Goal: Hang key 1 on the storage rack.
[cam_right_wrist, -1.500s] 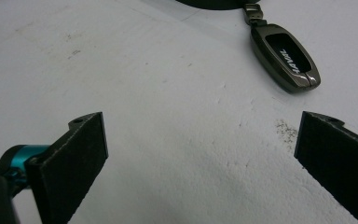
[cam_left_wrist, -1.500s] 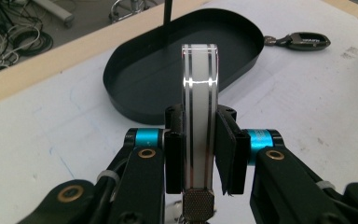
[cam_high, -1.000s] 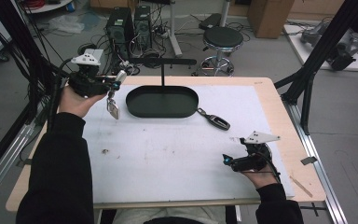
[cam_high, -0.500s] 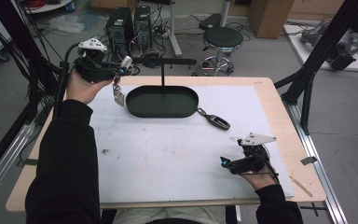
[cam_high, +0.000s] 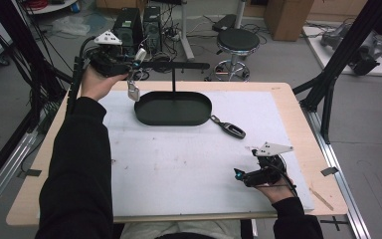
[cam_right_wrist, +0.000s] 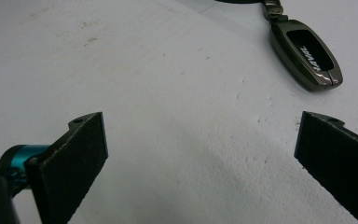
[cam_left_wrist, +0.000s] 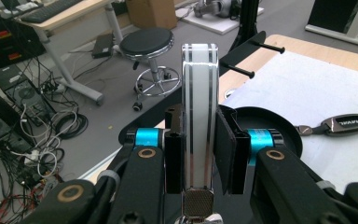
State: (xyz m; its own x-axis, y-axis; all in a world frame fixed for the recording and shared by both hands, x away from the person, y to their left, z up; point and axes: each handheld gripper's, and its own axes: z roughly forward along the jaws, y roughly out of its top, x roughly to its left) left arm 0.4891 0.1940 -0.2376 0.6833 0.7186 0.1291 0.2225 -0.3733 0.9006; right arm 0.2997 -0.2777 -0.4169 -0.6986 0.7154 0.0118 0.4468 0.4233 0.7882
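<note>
On the left, the left gripper [cam_high: 137, 62] is lifted up high past the far left corner of the counter [cam_high: 298, 107]. It is clenched on a clear tag [cam_left_wrist: 198, 116], which stands up straight between its two black jaws. A small metal piece [cam_high: 133, 91] hangs down from the gripper, just above the left end of the black tray [cam_high: 149, 112]. A thin post goes up from the middle of the tray and holds a black bar [cam_high: 179, 65] that runs sideways, level with the gripper. My guess is that the tag is meant to hang on that bar. To do it well, the hand should keep the squeeze firm, hold the tag straight, and slide it slowly along the bar so the hanging piece does not swing. I cannot tell if there is a ring or loop to hook on. Next, to the right of the tray, a dark car key [cam_high: 233, 130] lies flat on the white mat [cam_high: 179, 169], touching or almost touching the tray rim. On the right, the right gripper [cam_high: 239, 174] rests low on the mat near the front edge, well apart from the key. Its jaws are spread wide and hold nothing. It can wait there, out of the way, until the tag is hung.
</note>
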